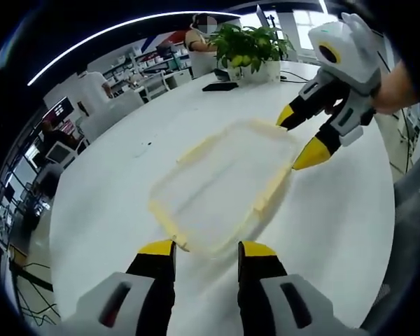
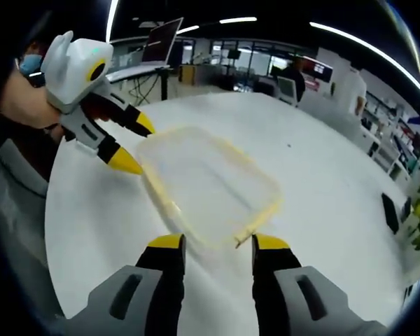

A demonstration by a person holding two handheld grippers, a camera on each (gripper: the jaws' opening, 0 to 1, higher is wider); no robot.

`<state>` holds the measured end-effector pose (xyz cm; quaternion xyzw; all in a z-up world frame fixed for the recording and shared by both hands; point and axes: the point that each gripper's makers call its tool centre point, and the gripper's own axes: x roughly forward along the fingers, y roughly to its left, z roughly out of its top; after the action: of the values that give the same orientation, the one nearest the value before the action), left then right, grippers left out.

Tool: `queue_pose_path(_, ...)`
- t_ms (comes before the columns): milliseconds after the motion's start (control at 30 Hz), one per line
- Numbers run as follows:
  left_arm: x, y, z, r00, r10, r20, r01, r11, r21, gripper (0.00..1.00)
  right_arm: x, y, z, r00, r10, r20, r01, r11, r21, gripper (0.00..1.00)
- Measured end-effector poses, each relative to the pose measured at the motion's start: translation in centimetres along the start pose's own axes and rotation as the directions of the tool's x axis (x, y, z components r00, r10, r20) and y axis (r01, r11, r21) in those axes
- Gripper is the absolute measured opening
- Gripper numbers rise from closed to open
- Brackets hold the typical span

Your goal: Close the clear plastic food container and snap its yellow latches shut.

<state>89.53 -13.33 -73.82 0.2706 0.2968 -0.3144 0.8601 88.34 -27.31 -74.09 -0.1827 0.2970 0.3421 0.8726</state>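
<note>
Left gripper view: clear plastic food container [image 1: 224, 192] lies flat on the white desk [image 1: 112, 210], lid on, yellow latches [image 1: 269, 192] along its edges. The left tool [image 1: 206, 250] sits at the container's near edge, yellow-tipped jaws spread wide, nothing between them; a corner of the container lies in the gap just ahead of the tips. The right tool [image 1: 302, 136] comes in from the right, held by a hand [image 1: 392, 87], jaws apart, one tip at the container's far corner, the other just beside its right edge. Whether they touch, cannot tell. Behind, a potted plant [image 1: 252, 45] and a dark flat object [image 1: 220, 87] stand on the desk; a person sits beyond. Right gripper view: same container [image 2: 206, 185] from the opposite side, middle of the desk [image 2: 322, 161]. The right tool [image 2: 217, 243] is at its near edge, jaws wide, empty, a latch [image 2: 255, 227] close ahead of the right tip. The left tool [image 2: 136, 143] enters from the left, jaws apart at the container's far left corner. A laptop [image 2: 161, 42] stands at the desk's far end.
</note>
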Motion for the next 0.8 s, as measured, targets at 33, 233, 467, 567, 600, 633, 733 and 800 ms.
queue_pose_path(33, 0.0, 0.0, 0.0, 1.0, 0.0, 0.0, 0.0, 1.0, 0.0, 0.28, 0.0, 0.0, 0.0, 1.0, 0.0, 0.0, 0.0, 1.0, 0.0, 0.34)
queue_pose_path(233, -0.2, 0.2, 0.0, 1.0, 0.016, 0.001, -0.016, 1.0, -0.019, 0.3, -0.1, -0.2, -0.3, 1.0, 0.0, -0.004, 0.0, 1.0, 0.026, 0.33)
queue_pose_path(467, -1.4, -0.4, -1.0, 0.999, 0.038, -0.003, -0.038, 0.997, -0.067, 0.34, -1.8, -0.7, -0.9, 0.999, -0.036, 0.021, 0.033, 0.991, 0.127, 0.35)
queue_pose_path(567, -2.1, -1.1, -1.3, 0.999, 0.036, 0.0, -0.036, 0.993, -0.116, 0.35, -2.4, -0.5, -1.2, 0.999, -0.042, 0.02, 0.039, 0.99, 0.137, 0.35)
queue_pose_path(600, -2.6, -1.4, -1.2, 0.999, 0.041, 0.01, -0.04, 0.99, -0.137, 0.35, -2.6, -0.4, -1.3, 0.999, -0.044, 0.022, 0.04, 0.989, 0.139, 0.35)
queue_pose_path(633, -2.8, -1.5, -1.3, 0.999, 0.044, 0.013, -0.041, 0.989, -0.143, 0.35, -3.0, -0.2, -1.3, 0.999, -0.047, 0.026, 0.043, 0.989, 0.142, 0.35)
queue_pose_path(733, -3.7, -2.1, -1.2, 0.999, 0.048, 0.024, -0.044, 0.986, -0.16, 0.35, -3.4, 0.1, -1.2, 0.998, -0.053, 0.034, 0.047, 0.988, 0.15, 0.35)
queue_pose_path(800, -4.3, -2.2, -1.3, 0.998, 0.056, 0.028, -0.051, 0.984, -0.169, 0.36, -3.8, 0.4, -1.1, 0.998, -0.053, 0.041, 0.046, 0.987, 0.156, 0.36)
